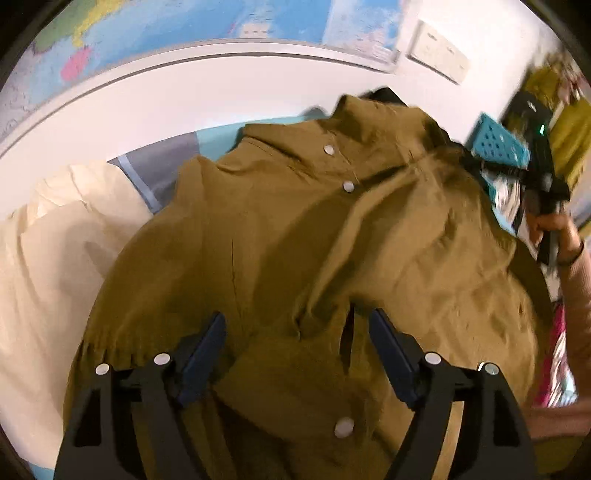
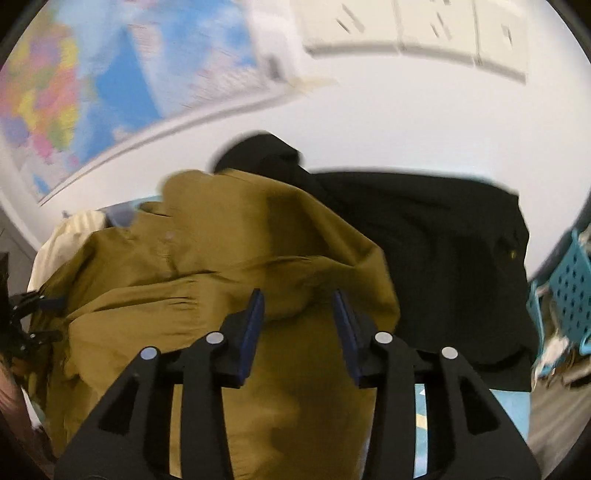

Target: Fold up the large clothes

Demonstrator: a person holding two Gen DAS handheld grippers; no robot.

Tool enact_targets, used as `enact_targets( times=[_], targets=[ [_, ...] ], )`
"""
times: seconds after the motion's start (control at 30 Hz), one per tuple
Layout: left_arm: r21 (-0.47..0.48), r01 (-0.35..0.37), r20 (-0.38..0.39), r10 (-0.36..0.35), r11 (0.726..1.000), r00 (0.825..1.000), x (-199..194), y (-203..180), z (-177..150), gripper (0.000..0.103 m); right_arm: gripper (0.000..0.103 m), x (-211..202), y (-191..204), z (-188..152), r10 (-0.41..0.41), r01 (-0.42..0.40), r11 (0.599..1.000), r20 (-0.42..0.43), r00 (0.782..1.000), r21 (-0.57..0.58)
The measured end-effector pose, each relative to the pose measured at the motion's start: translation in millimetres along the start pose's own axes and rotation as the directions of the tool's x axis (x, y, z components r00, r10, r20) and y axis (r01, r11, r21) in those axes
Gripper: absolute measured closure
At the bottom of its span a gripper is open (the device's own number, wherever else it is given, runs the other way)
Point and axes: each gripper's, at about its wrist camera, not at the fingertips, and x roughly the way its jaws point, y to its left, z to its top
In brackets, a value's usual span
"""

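An olive-brown jacket (image 1: 295, 229) with silver snap buttons lies spread on the bed and fills most of the left wrist view. It also shows in the right wrist view (image 2: 221, 258). My left gripper (image 1: 297, 328) is open just above the jacket's front near the snap placket, holding nothing. My right gripper (image 2: 298, 306) is open over a raised fold of the jacket's side, holding nothing. The right gripper also shows in the left wrist view (image 1: 543, 184), held by a hand at the far right edge of the jacket.
A black garment (image 2: 443, 258) lies beyond the jacket to the right. A cream garment (image 1: 55, 258) lies to its left. A teal perforated basket (image 1: 498, 142) with clothes stands at the right. A white wall with a world map (image 1: 166, 29) runs behind the bed.
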Motion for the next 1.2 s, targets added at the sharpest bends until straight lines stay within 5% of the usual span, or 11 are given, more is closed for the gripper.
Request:
enact_targets(
  times=[0.1, 0.2, 0.27, 0.4, 0.47, 0.53, 0.73, 0.9, 1.1, 1.2],
  targets=[
    [0.027, 0.004, -0.045, -0.003, 1.000, 0.999, 8, -9, -10, 0.033, 0.058, -2, 35, -12, 0.087, -0.087, 0.990, -0.009, 0.996, -0.111],
    [0.031, -0.050, -0.083, 0.052, 0.998, 0.995, 23, -8, -12, 0.065, 0.057, 16, 72, -32, 0.166, -0.188, 0.956, -0.113, 0.980, -0.225],
    [0.024, -0.093, -0.070, 0.095, 0.995, 0.993, 25, -7, -3, 0.087, 0.059, 36, 92, -47, 0.124, -0.174, 0.936, -0.175, 0.977, -0.307],
    [-0.015, -0.131, 0.055, 0.132, 0.991, 0.990, -1, 6, 21, 0.086, 0.059, 60, 87, -56, 0.097, -0.159, 0.949, -0.229, 0.969, -0.272],
    [0.005, -0.140, 0.049, 0.139, 0.990, 0.989, -4, 4, 26, 0.072, 0.060, 63, 84, -57, 0.072, -0.135, 0.956, -0.239, 0.968, -0.260],
    [0.010, -0.191, 0.050, 0.190, 0.982, 0.980, -10, 2, 25, 0.047, 0.056, 58, 91, -54, 0.041, -0.106, 0.953, -0.227, 0.973, -0.284],
    [-0.002, -0.203, 0.156, 0.201, 0.979, 0.967, -59, 9, -15, 0.032, 0.049, 25, 155, -49, 0.139, -0.181, 0.905, -0.133, 0.981, -0.385],
    [0.084, -0.290, 0.132, 0.278, 0.953, 0.952, -76, 2, -77, 0.031, 0.049, 29, 232, -50, 0.304, -0.350, 0.814, -0.174, 0.937, -0.463],
    [0.163, -0.370, 0.065, 0.364, 0.915, 0.929, -74, -4, -136, 0.033, 0.050, 69, 288, -61, 0.299, -0.392, 0.774, -0.258, 0.919, -0.497],
    [0.150, -0.426, 0.028, 0.427, 0.892, 0.904, -66, 7, -145, 0.069, 0.051, 89, 281, -58, 0.284, -0.387, 0.816, -0.286, 0.915, -0.428]
  ],
)
